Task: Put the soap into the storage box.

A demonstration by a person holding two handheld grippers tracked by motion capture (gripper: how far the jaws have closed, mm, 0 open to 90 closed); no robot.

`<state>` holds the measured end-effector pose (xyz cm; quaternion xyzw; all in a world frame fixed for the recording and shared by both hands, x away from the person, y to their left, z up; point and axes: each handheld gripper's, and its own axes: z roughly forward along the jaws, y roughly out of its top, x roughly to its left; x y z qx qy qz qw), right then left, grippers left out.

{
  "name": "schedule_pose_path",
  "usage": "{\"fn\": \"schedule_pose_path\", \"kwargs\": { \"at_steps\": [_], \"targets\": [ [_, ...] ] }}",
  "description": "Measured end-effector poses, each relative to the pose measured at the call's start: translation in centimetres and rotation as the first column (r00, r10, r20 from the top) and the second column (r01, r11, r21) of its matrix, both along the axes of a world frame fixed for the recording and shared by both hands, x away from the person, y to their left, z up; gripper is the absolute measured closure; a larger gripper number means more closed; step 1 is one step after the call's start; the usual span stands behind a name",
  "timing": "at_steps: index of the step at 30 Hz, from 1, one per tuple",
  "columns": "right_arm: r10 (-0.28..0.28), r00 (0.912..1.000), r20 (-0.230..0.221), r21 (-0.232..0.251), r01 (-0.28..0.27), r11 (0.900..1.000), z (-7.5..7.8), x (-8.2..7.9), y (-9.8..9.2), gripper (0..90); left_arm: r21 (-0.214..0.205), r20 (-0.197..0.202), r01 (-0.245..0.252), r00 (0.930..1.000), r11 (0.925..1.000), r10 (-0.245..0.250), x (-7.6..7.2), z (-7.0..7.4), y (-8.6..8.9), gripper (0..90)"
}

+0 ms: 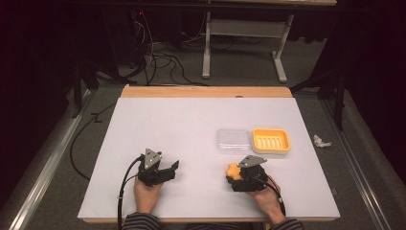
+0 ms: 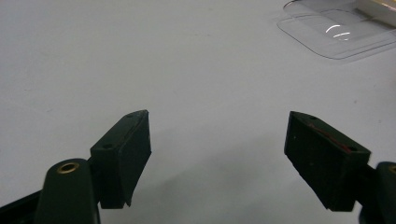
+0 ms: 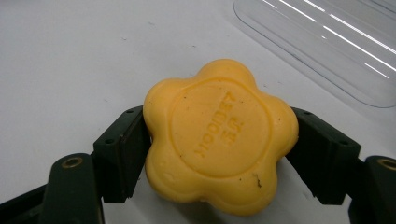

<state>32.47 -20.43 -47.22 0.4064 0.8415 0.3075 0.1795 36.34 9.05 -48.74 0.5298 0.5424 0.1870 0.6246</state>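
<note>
High view: right gripper [image 1: 235,173] is seen clamped on a yellow flower-shaped soap [image 1: 233,170], at 7 o'clock from the clear lid [image 1: 232,140] and yellow soap dish [image 1: 271,141]. Left gripper [image 1: 171,168] is held spread, empty, on the white table [image 1: 191,120].

Left gripper view: lid [image 2: 336,32] at 1 o'clock.

Right gripper view: embossed soap [image 3: 219,135] pinched between both jaws.

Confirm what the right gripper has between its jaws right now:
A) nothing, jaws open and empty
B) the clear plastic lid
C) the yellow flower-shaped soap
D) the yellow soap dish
C: in the right gripper view the yellow flower-shaped soap sits clamped between both black jaws of the right gripper, while the clear plastic lid and yellow soap dish lie apart on the table.
</note>
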Motion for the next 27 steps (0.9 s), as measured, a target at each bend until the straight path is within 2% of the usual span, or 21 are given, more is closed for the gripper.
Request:
{"fn": "schedule_pose_path", "kwargs": {
  "at_steps": [12, 27],
  "targets": [
    [0.036, 0.9989, 0.032, 0.01, -0.036, 0.9993, 0.6, -0.2, -0.3, 26.6, 0.0, 0.0, -0.001, 1.0, 1.0, 0.001, 0.0, 0.0, 0.0, 23.5],
    [0.003, 0.9959, 0.09, 0.047, -0.007, 0.9989, 2.1, -0.5, -1.5, 27.6, 0.0, 0.001, 0.001, 1.0, 1.0, -0.001, 0.0, 0.0, 0.0, 23.5]
  ]
}}
